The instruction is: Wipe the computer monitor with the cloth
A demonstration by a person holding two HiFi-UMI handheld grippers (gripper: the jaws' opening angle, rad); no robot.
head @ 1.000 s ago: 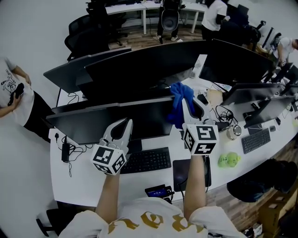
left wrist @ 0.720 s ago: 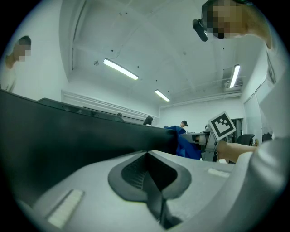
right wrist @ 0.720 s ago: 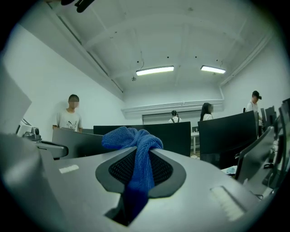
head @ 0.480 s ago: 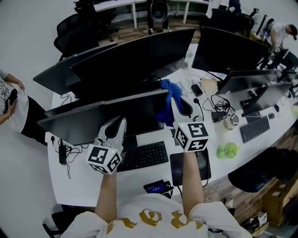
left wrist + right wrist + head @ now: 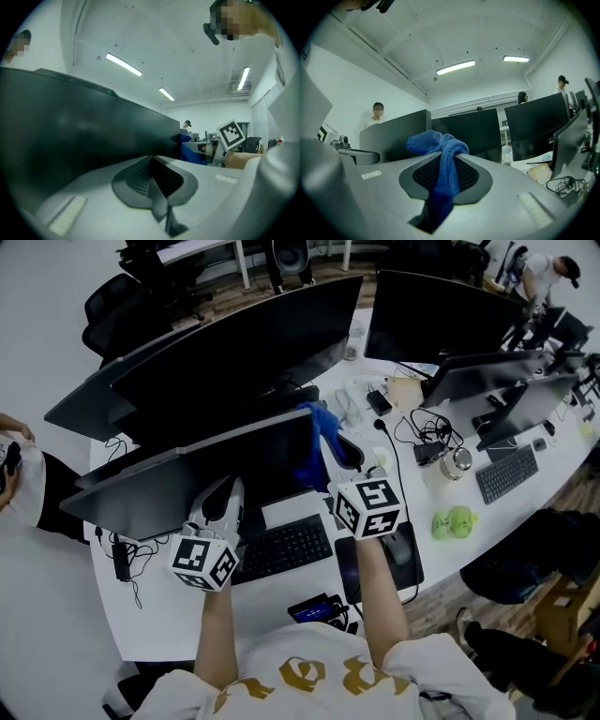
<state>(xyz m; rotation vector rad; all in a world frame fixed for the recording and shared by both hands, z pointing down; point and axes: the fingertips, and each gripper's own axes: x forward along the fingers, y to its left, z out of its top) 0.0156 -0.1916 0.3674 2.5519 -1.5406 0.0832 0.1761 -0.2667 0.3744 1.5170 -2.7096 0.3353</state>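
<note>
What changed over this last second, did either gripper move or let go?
Little: mainly the head view swung. The right gripper keeps the cloth clamped at the right edge of the monitor, perhaps edging slightly left. Nothing was grabbed or released. The left gripper stays shut and empty.

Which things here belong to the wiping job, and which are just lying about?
For the job:
blue cloth
monitor in front
right hand-held gripper, shut on the cloth

Lying about:
keyboard
green toy
cables
</note>
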